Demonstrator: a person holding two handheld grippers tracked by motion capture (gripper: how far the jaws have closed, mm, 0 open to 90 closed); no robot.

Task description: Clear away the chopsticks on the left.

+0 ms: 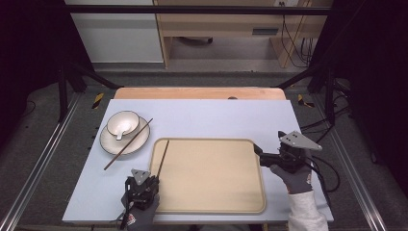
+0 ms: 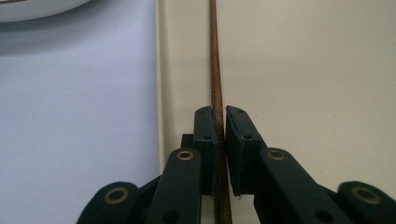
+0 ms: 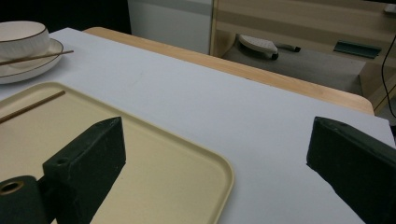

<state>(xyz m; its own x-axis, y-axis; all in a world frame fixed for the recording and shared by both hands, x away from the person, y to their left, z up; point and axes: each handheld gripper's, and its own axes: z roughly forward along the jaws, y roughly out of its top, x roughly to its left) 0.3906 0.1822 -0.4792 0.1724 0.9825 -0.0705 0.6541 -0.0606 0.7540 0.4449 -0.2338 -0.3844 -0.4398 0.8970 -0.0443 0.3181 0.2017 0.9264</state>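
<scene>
Two chopsticks in play: my left gripper (image 2: 221, 122) pinches one chopstick (image 2: 215, 70) between nearly closed jaws, the stick lying along the left edge of the beige tray (image 1: 211, 204). The second chopstick (image 1: 128, 144) rests across the plate (image 1: 109, 144) beside the bowl (image 1: 122, 122). My right gripper (image 3: 215, 144) hovers wide apart over the tray's right rim, holding nothing.

Chopstick (image 2: 215, 70) brown wood, fine-textured; tray (image 2: 303, 70) matt beige plastic.
</scene>
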